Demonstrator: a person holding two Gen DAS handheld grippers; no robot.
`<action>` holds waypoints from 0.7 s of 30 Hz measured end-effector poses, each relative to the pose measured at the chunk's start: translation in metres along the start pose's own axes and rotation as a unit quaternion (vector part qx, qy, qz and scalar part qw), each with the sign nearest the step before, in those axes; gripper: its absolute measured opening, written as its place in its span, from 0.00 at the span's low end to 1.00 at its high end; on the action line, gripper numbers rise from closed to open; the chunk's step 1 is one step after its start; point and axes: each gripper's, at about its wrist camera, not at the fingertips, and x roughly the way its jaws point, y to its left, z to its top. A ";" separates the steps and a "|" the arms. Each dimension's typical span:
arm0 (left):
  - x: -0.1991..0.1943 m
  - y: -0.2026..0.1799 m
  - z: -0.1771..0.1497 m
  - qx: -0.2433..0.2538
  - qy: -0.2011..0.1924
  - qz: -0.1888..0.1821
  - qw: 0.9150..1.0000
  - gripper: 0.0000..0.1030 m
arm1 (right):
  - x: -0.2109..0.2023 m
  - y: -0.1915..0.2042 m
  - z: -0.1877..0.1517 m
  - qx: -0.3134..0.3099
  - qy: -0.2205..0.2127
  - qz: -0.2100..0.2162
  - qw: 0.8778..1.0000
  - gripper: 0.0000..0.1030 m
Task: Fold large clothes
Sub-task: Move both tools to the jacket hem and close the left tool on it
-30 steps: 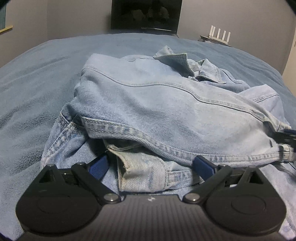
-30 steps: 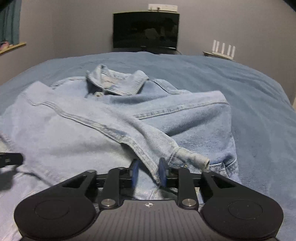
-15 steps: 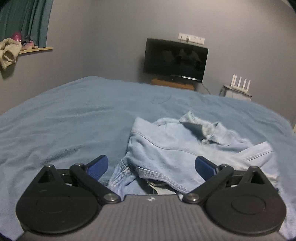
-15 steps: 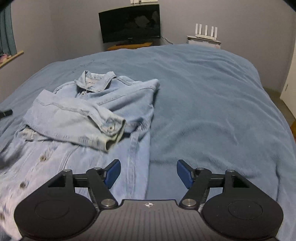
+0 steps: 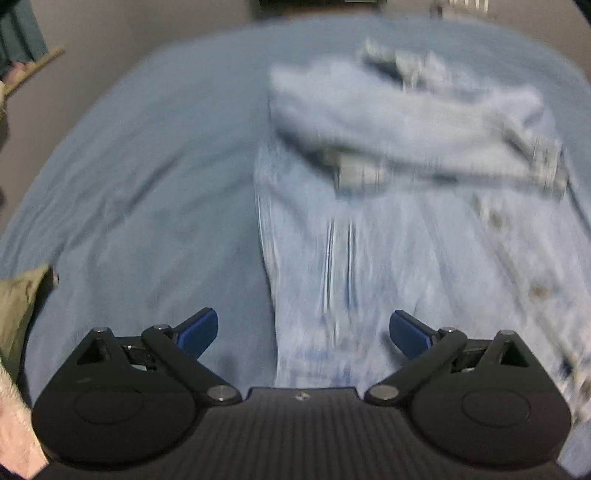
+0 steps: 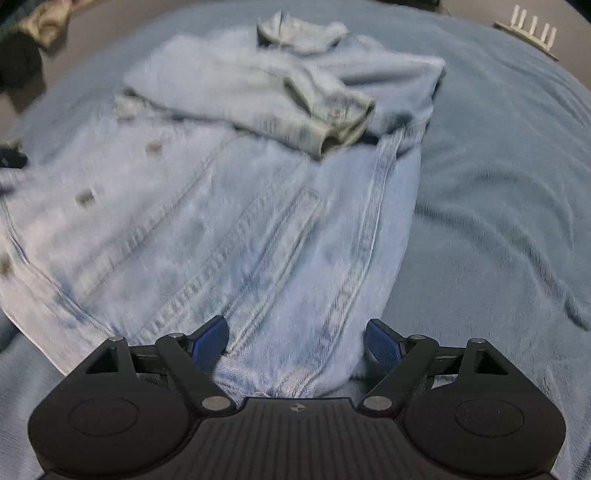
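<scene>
Denim jacket (image 6: pixel 229 206) spread flat on the blue bed (image 6: pixel 498 221), pale wash, hem nearest both cameras, collar (image 6: pixel 295 35) farthest. Closest in the right wrist view: right gripper (image 6: pixel 295 341), blue pads well apart and opening further, hem edge lying between them but not pressed by either pad. Closest in the left wrist view: left gripper (image 5: pixel 303 332), pads spread wide, nothing clamped, one pad over bare blanket (image 5: pixel 147 184), the other over denim, the jacket's side edge running up between them. Beyond the hem, seams and a pocket flap running up the front panel; metal buttons (image 6: pixel 84 197) down the placket. Farther up, both sleeves folded across the chest, one cuff (image 6: pixel 332 125) lying on top near the jacket's right edge in the right view, the other cuff (image 5: pixel 360 173) blurred in the left view. No containers anywhere on the bed. At the left margin of the left view, an olive cloth (image 5: pixel 18 306) and a strip of pinkish fuzzy fabric (image 5: pixel 14 424), off the jacket. At the far edge, grey wall, a white router (image 6: pixel 532 26) with upright antennas, dark and olive clothing (image 6: pixel 33 33) heaped at the upper left corner. Both views smeared by motion, fine detail lost.
</scene>
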 end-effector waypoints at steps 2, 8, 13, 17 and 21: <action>0.001 -0.001 -0.002 0.003 0.007 0.009 1.000 0.97 | -0.004 -0.003 -0.003 0.016 -0.004 -0.002 1.000 0.83; -0.005 -0.007 -0.008 0.026 0.000 0.030 0.999 0.97 | -0.014 -0.007 -0.009 0.034 -0.008 -0.019 0.999 0.83; -0.010 0.002 -0.015 0.006 -0.016 0.020 1.000 0.97 | -0.019 0.000 -0.013 0.025 -0.018 -0.035 0.999 0.83; -0.016 0.006 -0.018 0.000 -0.025 0.006 1.000 0.97 | -0.028 0.000 -0.016 0.042 -0.026 -0.024 0.999 0.83; -0.013 0.040 -0.023 -0.092 -0.019 -0.088 0.992 0.97 | -0.040 -0.020 -0.024 0.120 -0.028 0.055 0.991 0.82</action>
